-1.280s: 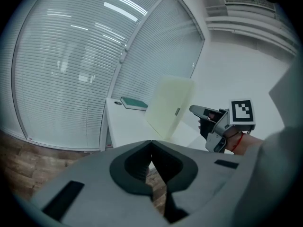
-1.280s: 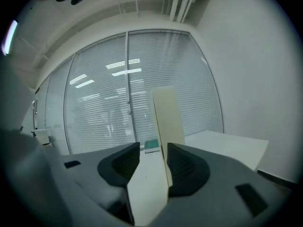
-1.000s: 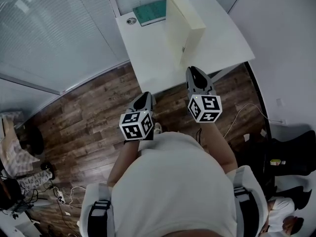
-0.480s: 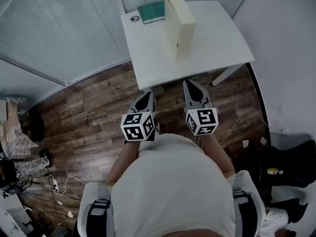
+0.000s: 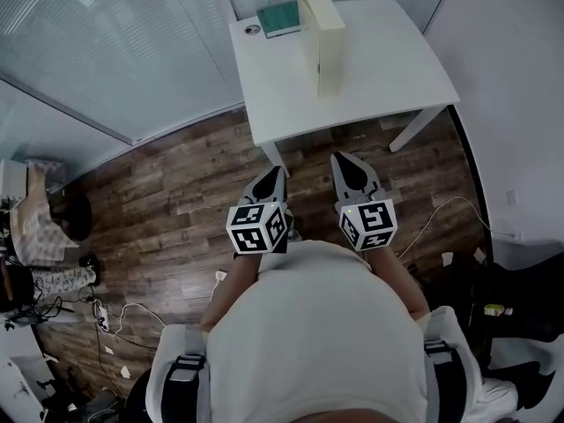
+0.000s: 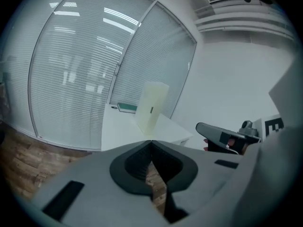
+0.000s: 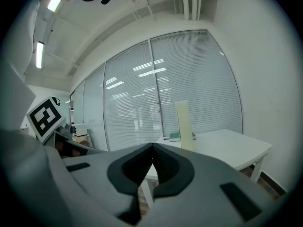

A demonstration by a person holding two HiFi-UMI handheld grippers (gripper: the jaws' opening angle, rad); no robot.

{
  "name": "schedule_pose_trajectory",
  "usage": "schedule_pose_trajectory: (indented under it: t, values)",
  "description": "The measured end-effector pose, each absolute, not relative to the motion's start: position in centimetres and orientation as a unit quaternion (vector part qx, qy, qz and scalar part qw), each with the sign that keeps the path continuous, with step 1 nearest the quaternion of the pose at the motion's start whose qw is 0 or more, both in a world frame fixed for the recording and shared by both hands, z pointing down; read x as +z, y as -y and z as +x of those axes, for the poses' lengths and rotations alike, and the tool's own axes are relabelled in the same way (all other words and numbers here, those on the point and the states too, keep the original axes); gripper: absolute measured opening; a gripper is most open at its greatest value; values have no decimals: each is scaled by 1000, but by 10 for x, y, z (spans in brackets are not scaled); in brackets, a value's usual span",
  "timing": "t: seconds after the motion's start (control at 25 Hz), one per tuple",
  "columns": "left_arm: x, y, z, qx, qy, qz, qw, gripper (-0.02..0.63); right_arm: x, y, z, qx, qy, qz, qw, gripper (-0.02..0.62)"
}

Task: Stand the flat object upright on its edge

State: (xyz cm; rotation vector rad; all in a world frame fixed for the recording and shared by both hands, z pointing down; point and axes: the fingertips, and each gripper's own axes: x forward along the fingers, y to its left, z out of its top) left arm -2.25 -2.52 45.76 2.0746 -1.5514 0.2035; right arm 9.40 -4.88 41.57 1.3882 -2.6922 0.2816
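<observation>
A glazed wall with lowered white blinds [image 5: 115,51] is seen at the left, above a dark wood-plank floor [image 5: 167,201]. The left gripper [image 5: 274,174] is held over that floor, near the person and short of the table. Its jaws are pressed together, and nothing is caught between them. On the far left corner of the white rectangular table [image 5: 388,69], a small round object [image 5: 253,30] and a green flat book [image 5: 279,18] are laid. Just right of the book, the flat cream-coloured box [image 5: 322,38] is stood upright on its narrow edge, well apart from both grippers. The right gripper [image 5: 347,159] is held beside the left one, likewise over the floor, and its jaws are closed tight on nothing.
</observation>
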Motion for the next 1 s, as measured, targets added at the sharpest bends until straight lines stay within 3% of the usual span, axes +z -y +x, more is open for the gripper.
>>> schedule_pose_trajectory:
  t: [1.0]
  values:
    - [468,-24,-1,69,586,758,279,20,422,-1,118,91,893,439,50,17]
